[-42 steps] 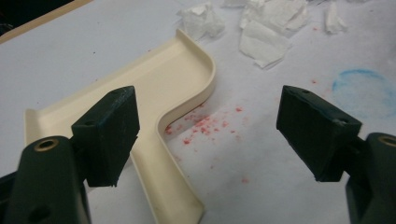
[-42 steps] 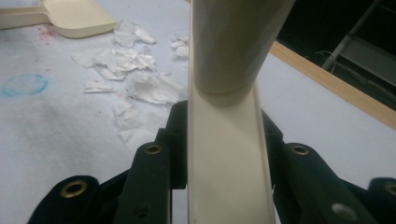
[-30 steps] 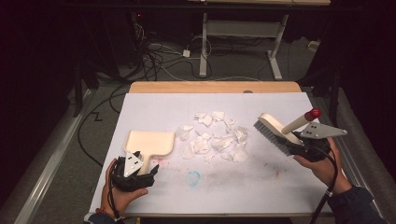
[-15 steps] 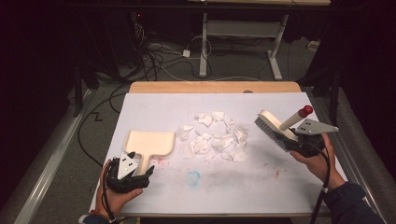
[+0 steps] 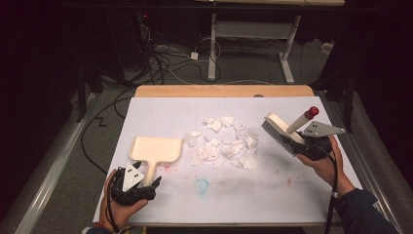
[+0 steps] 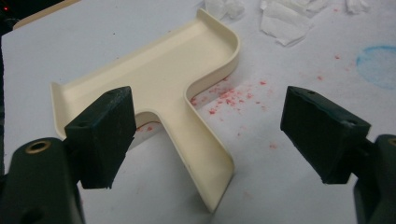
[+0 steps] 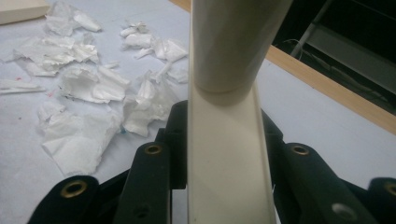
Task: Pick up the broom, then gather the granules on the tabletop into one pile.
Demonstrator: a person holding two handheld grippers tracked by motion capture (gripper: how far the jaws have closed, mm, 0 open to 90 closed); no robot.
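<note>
At three o'clock on the table, my right gripper [image 5: 311,145] clamps the brush [image 5: 282,129] handle; paper scraps [image 5: 221,144] lie at centre. At seven o'clock, my left gripper [image 5: 141,184] gapes wide astride the dustpan [image 5: 155,149] handle, ungripped. Sweeping now would likely shove the loose pan away, scattering scraps.

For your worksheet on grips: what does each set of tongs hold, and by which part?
Right tongs clamp the brush by its back. Left tongs hold nothing; they are open around the dustpan handle.
</note>
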